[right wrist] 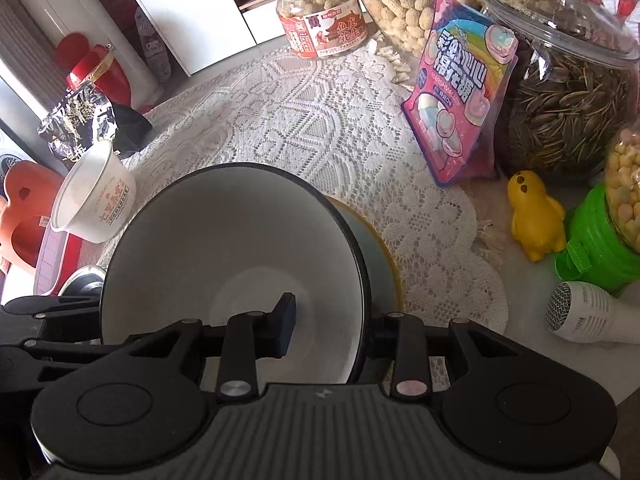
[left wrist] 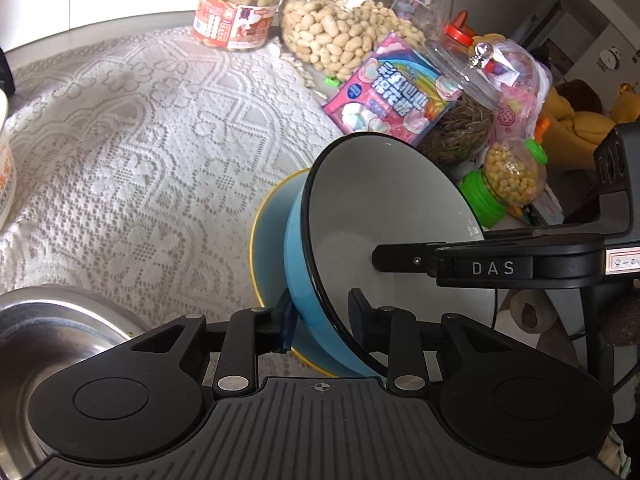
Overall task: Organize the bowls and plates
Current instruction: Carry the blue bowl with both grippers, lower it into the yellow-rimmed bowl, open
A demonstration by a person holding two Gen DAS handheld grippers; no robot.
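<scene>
A blue bowl (left wrist: pixel 308 280) with a white inside and black rim is tilted on edge over a blue plate (left wrist: pixel 267 240) with a yellow rim on the lace tablecloth. My left gripper (left wrist: pixel 322 322) is shut on the bowl's wall, one finger outside and one inside. My right gripper (right wrist: pixel 330 326) is shut on the same bowl (right wrist: pixel 224 240) at its opposite rim; its finger (left wrist: pixel 404 258) shows inside the bowl in the left wrist view. The plate's edge (right wrist: pixel 384 264) shows behind the bowl. A steel bowl (left wrist: pixel 48 332) sits at lower left.
Jars of peanuts (left wrist: pixel 236 8), a sunflower seed jar (right wrist: pixel 572 112), a pink marshmallow bag (right wrist: pixel 460 112), a green-capped candy jar (right wrist: pixel 600 240), a yellow duck toy (right wrist: pixel 534 220), a white microphone (right wrist: pixel 592 312) and a paper cup (right wrist: pixel 94 196) ring the lace cloth (left wrist: pixel 140 140).
</scene>
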